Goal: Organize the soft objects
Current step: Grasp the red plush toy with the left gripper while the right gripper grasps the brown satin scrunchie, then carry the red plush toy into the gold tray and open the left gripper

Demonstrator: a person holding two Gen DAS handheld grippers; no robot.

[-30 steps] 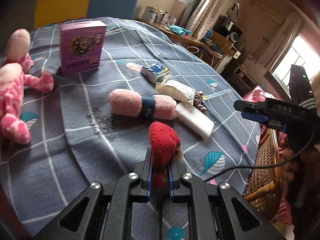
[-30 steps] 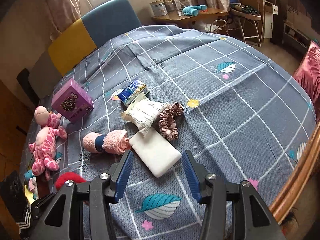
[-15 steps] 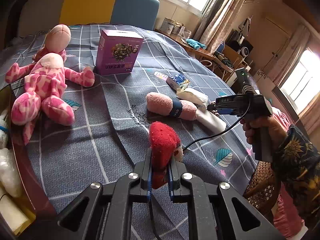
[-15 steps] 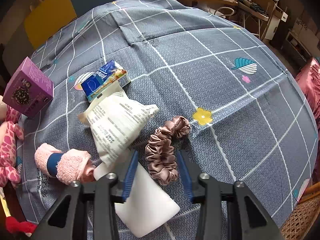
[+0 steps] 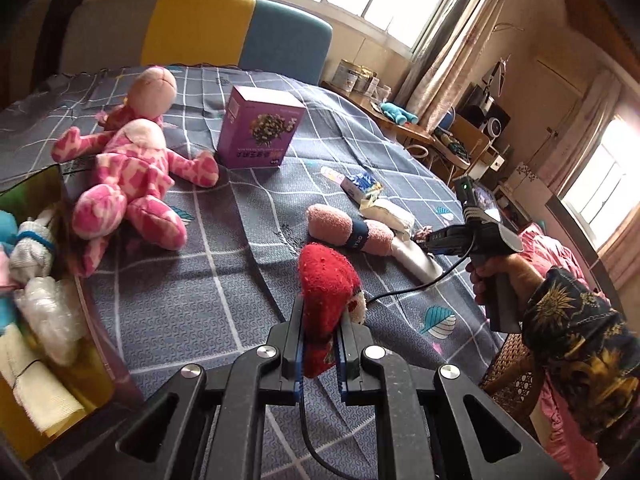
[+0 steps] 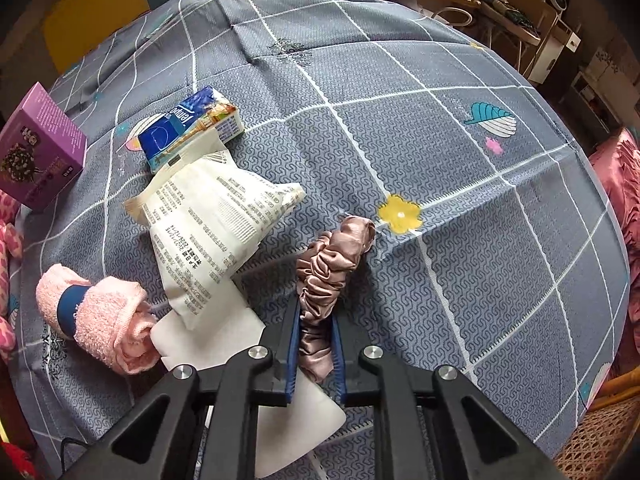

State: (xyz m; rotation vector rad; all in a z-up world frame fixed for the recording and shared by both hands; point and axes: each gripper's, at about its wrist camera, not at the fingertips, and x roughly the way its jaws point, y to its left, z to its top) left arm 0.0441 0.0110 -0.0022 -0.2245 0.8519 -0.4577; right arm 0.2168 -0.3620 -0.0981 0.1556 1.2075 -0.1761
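My left gripper [image 5: 320, 344] is shut on a red plush toy [image 5: 326, 288], held above the grey checked tablecloth [image 5: 200, 288]. My right gripper [image 6: 314, 344] is shut on a pink satin scrunchie [image 6: 328, 268] that lies on the cloth [image 6: 460, 160]; in the left wrist view the right gripper [image 5: 426, 237] reaches down beside a white block [image 5: 418, 262]. A rolled pink towel [image 5: 348, 230] [image 6: 100, 316] with a navy band lies in the middle. A pink spotted plush doll [image 5: 128, 184] lies at the left.
A box [image 5: 24, 300] at the left table edge holds several soft items. A purple carton [image 5: 260, 132] [image 6: 36, 152], a blue tissue pack [image 6: 188, 128], a white printed packet [image 6: 212, 228] and the white block [image 6: 248, 360] lie on the cloth. A wicker chair [image 5: 516, 376] stands at the right.
The right gripper came down over the scrunchie and shut on it. The left gripper drew back leftward with the red plush, bringing the box at the table edge into view.
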